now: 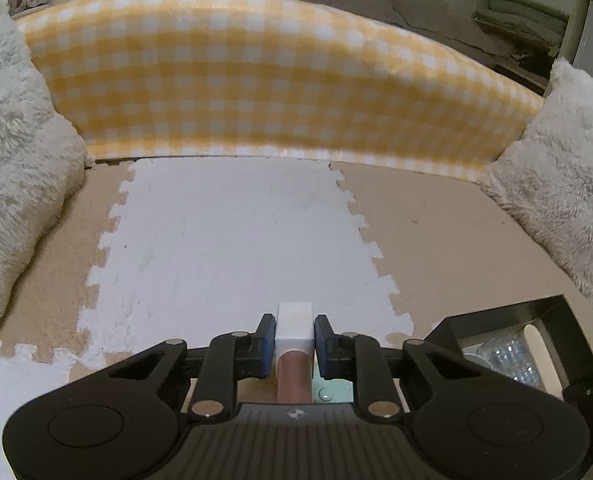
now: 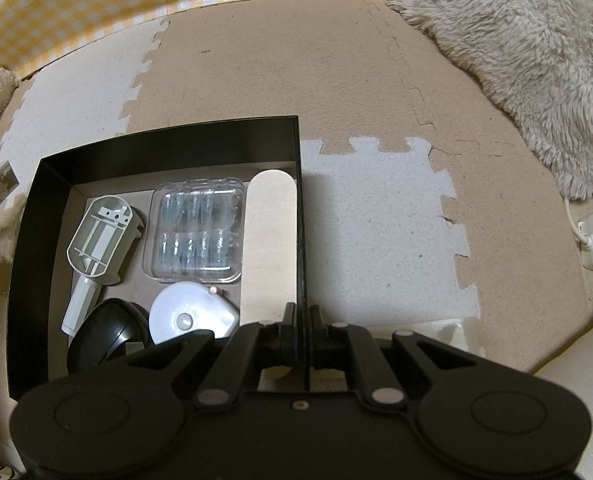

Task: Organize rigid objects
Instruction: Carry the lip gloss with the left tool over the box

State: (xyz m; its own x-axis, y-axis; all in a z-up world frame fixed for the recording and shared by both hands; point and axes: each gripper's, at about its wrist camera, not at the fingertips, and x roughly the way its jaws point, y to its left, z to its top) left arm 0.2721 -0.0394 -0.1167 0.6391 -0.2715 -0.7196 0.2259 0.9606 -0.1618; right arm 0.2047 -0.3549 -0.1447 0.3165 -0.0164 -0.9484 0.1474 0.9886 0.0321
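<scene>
- My left gripper (image 1: 294, 336) is closed on a small item: a white cap (image 1: 294, 326) pinched between the blue pads (image 1: 267, 340), with a copper-coloured tube (image 1: 294, 376) running back toward the camera. It hangs clear above the white mat (image 1: 224, 248).
- To do this well I'd keep the squeeze steady; the cap looks smooth and the tube could swing.
- I'd carry it right toward the box (image 1: 508, 312), high enough to clear the near wall, then lower it inside before letting go.
- My right gripper (image 2: 305, 320) is clamped on the box wall (image 2: 302, 208), bracing it. I'd hold that until the drop is done.
- In the box (image 2: 168, 144): a grey scoop (image 2: 100, 240), a clear case (image 2: 198, 228), a wooden stick (image 2: 270, 240), a white disc (image 2: 192, 316), a black dome (image 2: 104, 332). The back looks freest.
</scene>
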